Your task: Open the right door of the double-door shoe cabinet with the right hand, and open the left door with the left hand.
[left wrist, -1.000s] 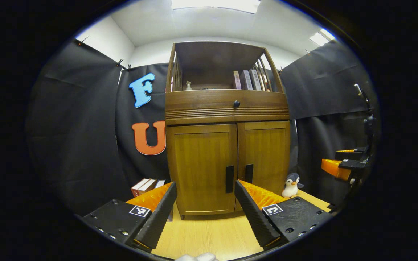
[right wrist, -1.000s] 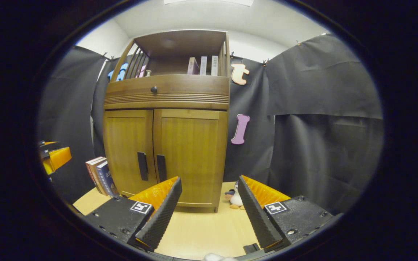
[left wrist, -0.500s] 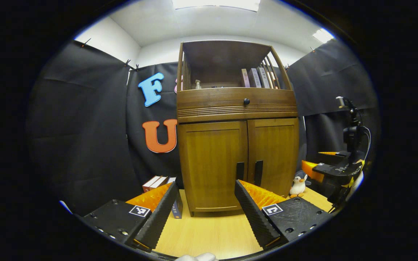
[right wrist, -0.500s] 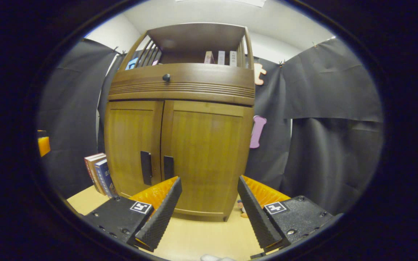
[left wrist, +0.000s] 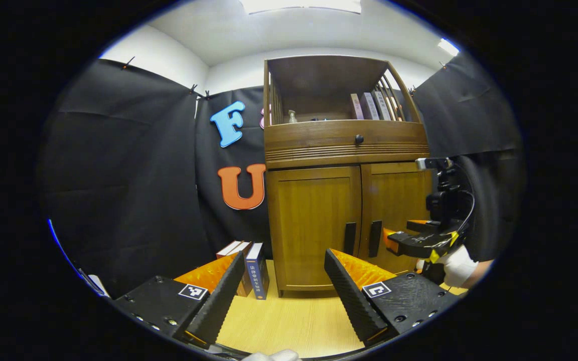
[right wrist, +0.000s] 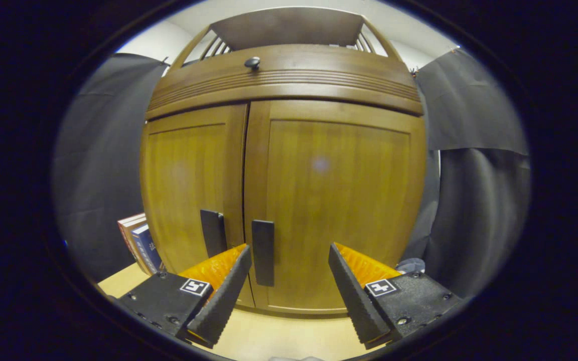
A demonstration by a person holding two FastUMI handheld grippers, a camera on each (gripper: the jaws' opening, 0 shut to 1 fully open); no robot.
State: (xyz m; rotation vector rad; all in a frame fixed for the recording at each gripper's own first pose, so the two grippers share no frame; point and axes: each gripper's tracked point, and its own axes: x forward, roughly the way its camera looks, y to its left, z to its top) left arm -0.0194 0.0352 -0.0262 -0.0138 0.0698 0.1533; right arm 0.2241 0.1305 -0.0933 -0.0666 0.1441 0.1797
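Shoe cabinet (left wrist: pixel 344 200) upright on wooden tabletop (left wrist: pixel 294 326), at 12–1 o'clock in left gripper view, both doors closed. Left door (left wrist: pixel 314 225) and right door (left wrist: pixel 397 210) meet at centre seam, w/ dark vertical handles just beside the seam: left handle (left wrist: pixel 350 238), right handle (left wrist: pixel 375 238). Above doors a ribbed drawer front w/ small dark knob (left wrist: pixel 358 139); open shelf on top w/ books (left wrist: pixel 369 106) at 1 o'clock and a small bottle (left wrist: pixel 292 117) at 12.

Left gripper (left wrist: pixel 284 286) low at 6 o'clock, jaws spread wide, nothing between, well apart from cabinet. More books (left wrist: pixel 251 268) standing on tabletop just beside cabinet's left side, approx 7 o'clock of left door.

Right gripper (left wrist: pixel 394 240) seen at 3 o'clock in left gripper view, held by gloved hand (left wrist: pixel 457 265), tips near right handle; touching or not: can't tell from here.

Right gripper view: cabinet close up, right door (right wrist: pixel 334 200) at centre, left door (right wrist: pixel 188 190) at 9 o'clock. Right gripper (right wrist: pixel 289 281) jaws released, wide apart, gripping nothing. Right handle (right wrist: pixel 263 252) just beside its left finger (right wrist: pixel 221 301), at 7 o'clock of frame centre; contact not clear. Left handle (right wrist: pixel 212 233) further toward 8 o'clock. Books (right wrist: pixel 138 243) at 8–9 o'clock by cabinet's side.
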